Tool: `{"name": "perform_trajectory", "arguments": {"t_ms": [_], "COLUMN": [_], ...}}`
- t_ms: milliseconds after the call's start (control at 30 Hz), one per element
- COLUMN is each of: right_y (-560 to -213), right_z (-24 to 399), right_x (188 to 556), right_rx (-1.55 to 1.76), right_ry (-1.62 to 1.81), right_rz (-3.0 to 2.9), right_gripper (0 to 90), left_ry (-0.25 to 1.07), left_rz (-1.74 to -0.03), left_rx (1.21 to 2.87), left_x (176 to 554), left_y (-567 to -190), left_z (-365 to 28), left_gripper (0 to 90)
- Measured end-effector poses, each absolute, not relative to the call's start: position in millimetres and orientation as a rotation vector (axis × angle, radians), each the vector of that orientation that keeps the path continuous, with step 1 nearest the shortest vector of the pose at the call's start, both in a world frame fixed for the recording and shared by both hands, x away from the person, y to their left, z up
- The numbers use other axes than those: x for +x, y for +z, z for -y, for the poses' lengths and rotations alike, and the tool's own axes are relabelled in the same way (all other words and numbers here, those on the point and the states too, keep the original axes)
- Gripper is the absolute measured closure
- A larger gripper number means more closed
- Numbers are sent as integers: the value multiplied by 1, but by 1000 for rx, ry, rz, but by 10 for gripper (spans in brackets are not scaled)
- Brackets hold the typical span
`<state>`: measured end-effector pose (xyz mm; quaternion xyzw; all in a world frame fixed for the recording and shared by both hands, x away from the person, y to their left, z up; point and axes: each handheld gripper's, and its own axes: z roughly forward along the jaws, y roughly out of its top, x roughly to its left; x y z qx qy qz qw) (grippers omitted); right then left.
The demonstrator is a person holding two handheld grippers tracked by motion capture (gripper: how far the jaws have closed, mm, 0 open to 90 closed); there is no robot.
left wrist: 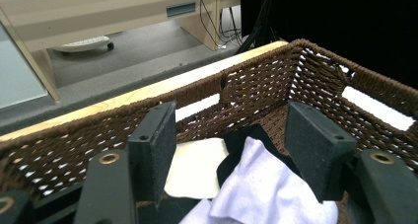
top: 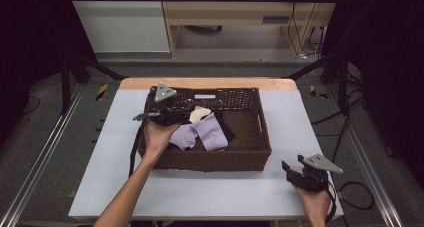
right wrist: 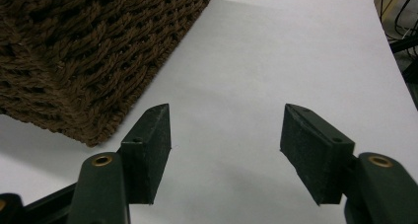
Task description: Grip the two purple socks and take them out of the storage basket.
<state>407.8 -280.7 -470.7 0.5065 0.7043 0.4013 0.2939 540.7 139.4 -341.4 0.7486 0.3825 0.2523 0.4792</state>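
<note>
The left hand-held gripper (left wrist: 231, 150) hangs spread over the lilac cloth (top: 207, 132) in the wicker basket (top: 250, 159). The right hand-held gripper (right wrist: 224, 135) rests spread and empty near the surface's (top: 200, 192) front right corner.

The right gripper (right wrist: 226, 150) has its 2 black fingers (right wrist: 148, 155) spread wide apart, with nothing between them but the bare white counter (right wrist: 276, 61). They hang just above that surface. To the upper left, the corner of a dark brown woven basket (right wrist: 84, 51) rests on the counter, near the left finger but apart from it.
</note>
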Motion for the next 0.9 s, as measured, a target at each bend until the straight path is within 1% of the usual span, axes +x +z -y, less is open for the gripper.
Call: {"name": "perform_trajectory", "arguments": {"t_ms": [167, 267, 333, 367, 433, 500, 767, 833, 900], "right_y": [-471, -471, -471, -471, -471, -472, -473, -473, -474], "right_z": [281, 281, 281, 281, 281, 281, 281, 282, 282], "right_x": [408, 408, 408, 408, 409, 409, 409, 409, 409], "right_rx": [1344, 1344, 1342, 1347, 1346, 1347, 1357, 1358, 1356], "right_ry": [1068, 1070, 1068, 1070, 1069, 1069, 1064, 1064, 1062], "right_rz": [-1877, -1877, -1878, -1880, -1881, -1882, -1884, -1885, -1885], "right_gripper": [366, 369, 370, 370, 371, 370, 375, 375, 376], "left_ry": [660, 665, 642, 607, 599, 564, 489, 442, 415], "left_rz": [-911, -939, -951, -978, -987, -1005, -1040, -1089, -1102], "left_rx": [1871, 1907, 1913, 1922, 1930, 1979, 2033, 2069, 2082], "left_x": [550, 561, 565, 571, 573, 579, 587, 594, 595], "left_y": [-348, -359, -363, -369, -372, -381, -391, -398, -400], "left_z": [-129, -122, -121, -119, -119, -116, -116, -119, -119], "left_gripper": [380, 402, 413, 414, 410, 409, 414, 413, 414]}}
